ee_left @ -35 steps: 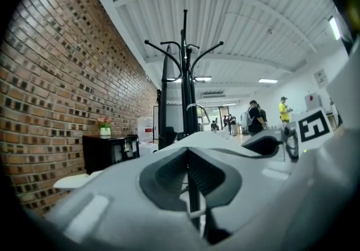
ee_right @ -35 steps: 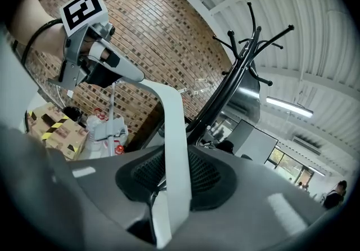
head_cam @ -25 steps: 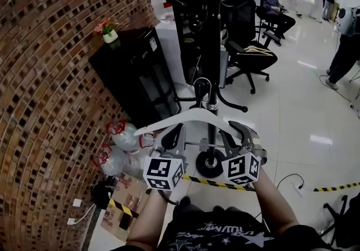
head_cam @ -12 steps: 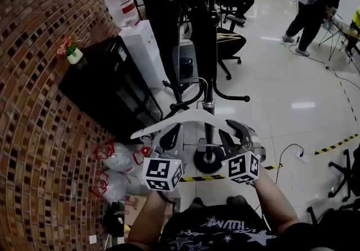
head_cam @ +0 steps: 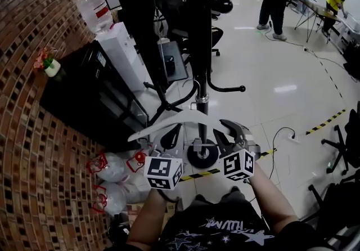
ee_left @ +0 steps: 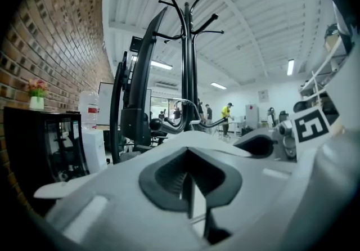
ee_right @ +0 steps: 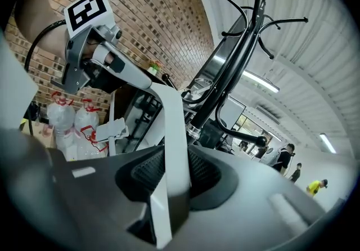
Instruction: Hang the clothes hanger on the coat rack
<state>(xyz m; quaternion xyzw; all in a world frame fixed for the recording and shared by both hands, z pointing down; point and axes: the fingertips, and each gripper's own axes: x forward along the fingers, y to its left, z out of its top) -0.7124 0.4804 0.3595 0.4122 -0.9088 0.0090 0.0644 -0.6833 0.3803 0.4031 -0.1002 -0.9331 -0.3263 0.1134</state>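
The left gripper (head_cam: 171, 138) and right gripper (head_cam: 229, 131) each pinch one arm of the white clothes hanger (head_cam: 188, 115). The coat rack (ee_left: 188, 64) shows its top prongs (ee_left: 209, 21) only in the gripper views.

Head view looks steeply down; each gripper view looks close along its jaws; all share the coat rack (head_cam: 198, 47).

A black cabinet (head_cam: 84, 101) stands against the brick wall (head_cam: 28, 131), potted flowers (head_cam: 48, 63) on its top; tied plastic bags (head_cam: 114, 166) lie on the floor (head_cam: 270, 98) near striped tape (head_cam: 323, 122).
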